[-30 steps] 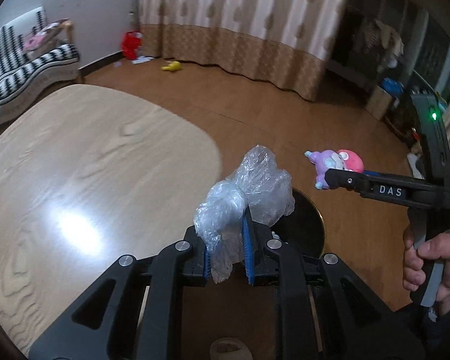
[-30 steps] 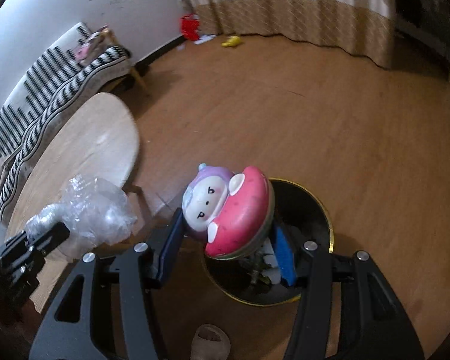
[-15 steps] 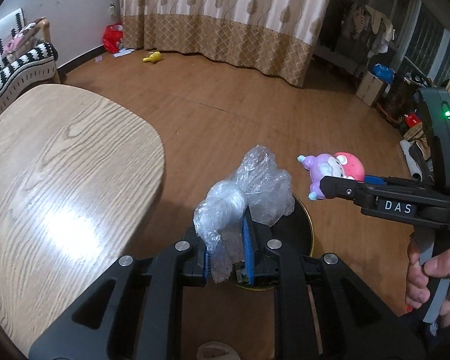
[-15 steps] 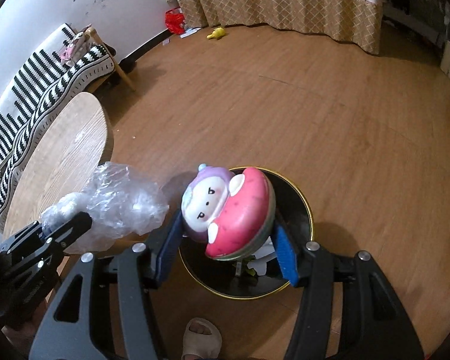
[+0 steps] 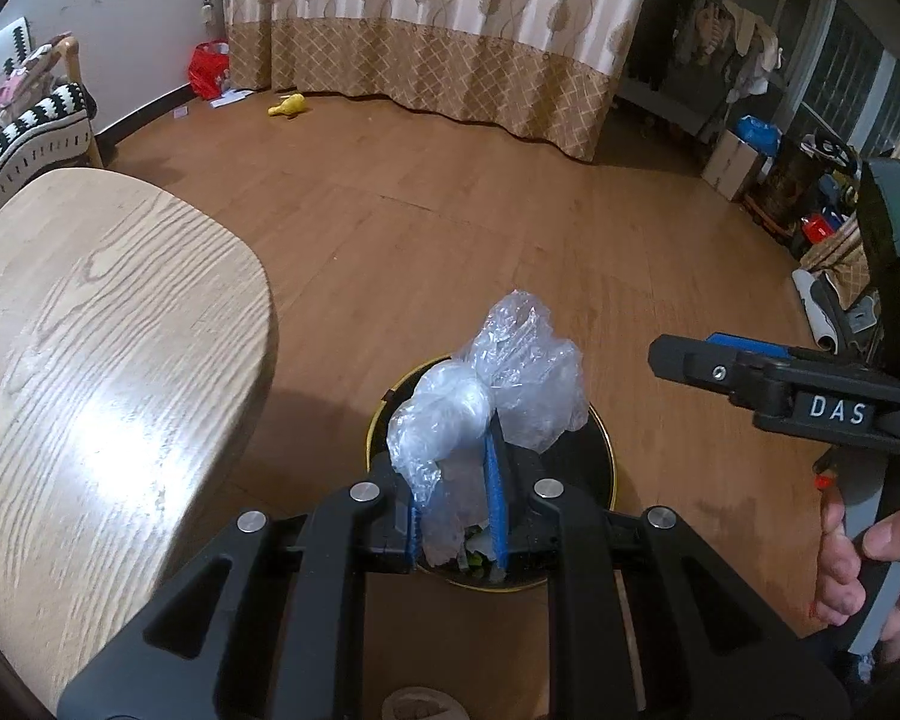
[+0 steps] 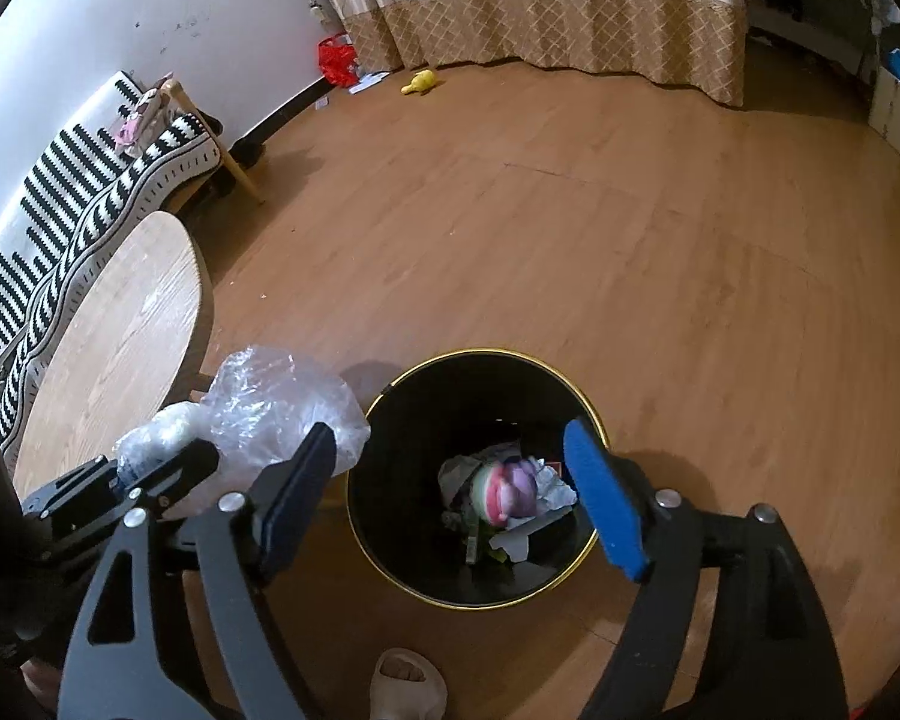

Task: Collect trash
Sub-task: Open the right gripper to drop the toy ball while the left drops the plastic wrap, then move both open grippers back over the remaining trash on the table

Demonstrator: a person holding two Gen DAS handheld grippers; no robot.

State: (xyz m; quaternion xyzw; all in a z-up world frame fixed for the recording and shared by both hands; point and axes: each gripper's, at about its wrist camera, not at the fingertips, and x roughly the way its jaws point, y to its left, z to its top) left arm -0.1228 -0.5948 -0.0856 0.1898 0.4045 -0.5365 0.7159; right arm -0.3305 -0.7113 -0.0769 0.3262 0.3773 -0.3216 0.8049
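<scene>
My left gripper (image 5: 456,516) is shut on a crumpled clear plastic bag (image 5: 498,384), held just above the near rim of a black bin with a gold rim (image 5: 606,450). The same bag (image 6: 258,414) shows at the bin's left side in the right wrist view. My right gripper (image 6: 450,510) hovers over the bin (image 6: 594,420), its jaws opening with nothing between them. A pink and purple round toy (image 6: 507,489), blurred, lies inside the bin on crumpled paper and other trash. From the left wrist view the right gripper (image 5: 678,354) reaches in from the right.
A light wooden table (image 5: 90,360) stands left of the bin. A striped sofa (image 6: 78,204) lines the wall behind it. A yellow toy (image 6: 420,83) and a red bag (image 6: 337,60) lie near the curtain. A slippered foot (image 6: 405,681) is by the bin.
My right gripper opened and the pink and purple toy dropped from its jaws into the bin. My left gripper carried the plastic bag from beside the table to the bin's rim.
</scene>
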